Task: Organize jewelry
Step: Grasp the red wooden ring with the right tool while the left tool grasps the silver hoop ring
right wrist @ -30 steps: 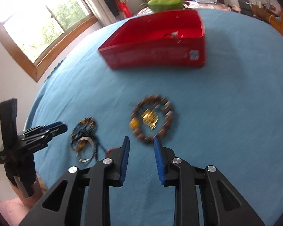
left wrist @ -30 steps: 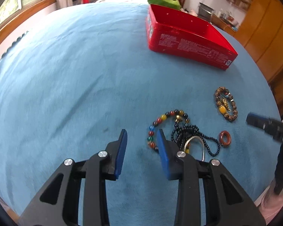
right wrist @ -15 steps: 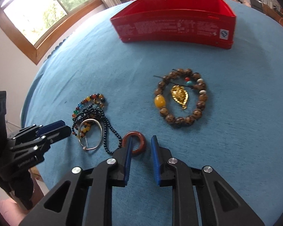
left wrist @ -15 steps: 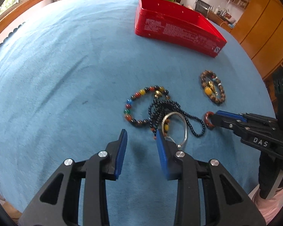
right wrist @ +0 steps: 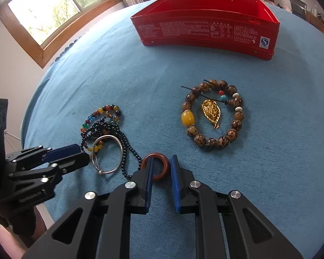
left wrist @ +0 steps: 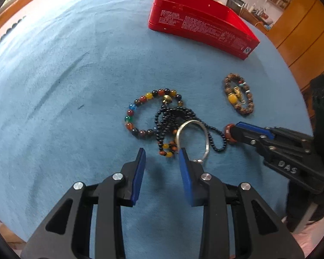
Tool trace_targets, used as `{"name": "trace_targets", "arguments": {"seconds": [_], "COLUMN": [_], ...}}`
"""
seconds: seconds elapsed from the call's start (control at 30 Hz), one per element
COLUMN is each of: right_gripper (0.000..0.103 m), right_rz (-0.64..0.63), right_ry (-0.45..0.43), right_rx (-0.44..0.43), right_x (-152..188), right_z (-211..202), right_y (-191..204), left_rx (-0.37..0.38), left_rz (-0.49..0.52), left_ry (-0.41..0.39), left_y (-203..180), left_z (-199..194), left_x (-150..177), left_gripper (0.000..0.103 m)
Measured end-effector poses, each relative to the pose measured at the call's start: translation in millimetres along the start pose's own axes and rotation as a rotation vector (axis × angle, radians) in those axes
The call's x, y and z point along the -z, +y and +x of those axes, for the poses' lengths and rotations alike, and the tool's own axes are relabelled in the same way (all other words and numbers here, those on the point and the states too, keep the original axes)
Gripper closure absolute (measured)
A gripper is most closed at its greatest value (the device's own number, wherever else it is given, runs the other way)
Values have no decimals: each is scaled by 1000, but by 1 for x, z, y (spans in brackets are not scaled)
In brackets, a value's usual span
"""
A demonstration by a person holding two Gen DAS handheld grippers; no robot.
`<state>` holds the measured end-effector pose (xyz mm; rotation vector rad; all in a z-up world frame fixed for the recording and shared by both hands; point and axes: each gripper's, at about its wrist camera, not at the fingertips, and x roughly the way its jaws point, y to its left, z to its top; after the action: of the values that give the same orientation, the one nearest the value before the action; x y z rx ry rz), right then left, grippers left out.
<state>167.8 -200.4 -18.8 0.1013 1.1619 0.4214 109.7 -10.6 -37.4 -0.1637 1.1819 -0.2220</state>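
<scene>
Right gripper (right wrist: 161, 168) has dropped, jaws closing astride flat-lying red ring (right wrist: 159, 169); left gripper (left wrist: 162, 161) released.

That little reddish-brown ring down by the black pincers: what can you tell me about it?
The ring is a smooth, glossy band, reddish-brown like polished stone or resin, plain and unadorned. It lies flat on the blue cloth, just beside the tail of the black bead string. The right tool is closing around its near-right part: one blue finger sits inside the hole, the other outside the rim. Part of the band is hidden behind that finger.
</scene>
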Motion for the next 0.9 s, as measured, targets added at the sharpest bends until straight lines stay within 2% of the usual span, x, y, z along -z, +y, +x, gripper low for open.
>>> {"name": "trace_targets", "arguments": {"seconds": [0.2, 0.37, 0.47, 0.57, 0.77, 0.9], "right_gripper": [87, 87, 87, 87, 87, 87], "right_rz": [-5, -5, -7, -2, 2, 0], "right_ry": [-5, -7, -9, -10, -12, -12], "right_rx": [-14, -26, -30, -37, -51, -52], "right_x": [1, 1, 1, 1, 3, 3], "right_z": [-3, -2, -3, -3, -5, -5], "right_y": [-1, -3, -2, -3, -4, -3], "left_rx": [-32, -68, -82, -107, -138, -141], "left_rz": [8, 23, 36, 73, 131, 89], "left_ry": [31, 26, 32, 50, 104, 94], "left_y": [-14, -23, -26, -31, -27, -11], "left_z": [11, 17, 18, 22, 19, 12], "left_x": [-1, -4, -3, -4, -1, 0], "left_gripper": [72, 66, 66, 70, 84, 85]}}
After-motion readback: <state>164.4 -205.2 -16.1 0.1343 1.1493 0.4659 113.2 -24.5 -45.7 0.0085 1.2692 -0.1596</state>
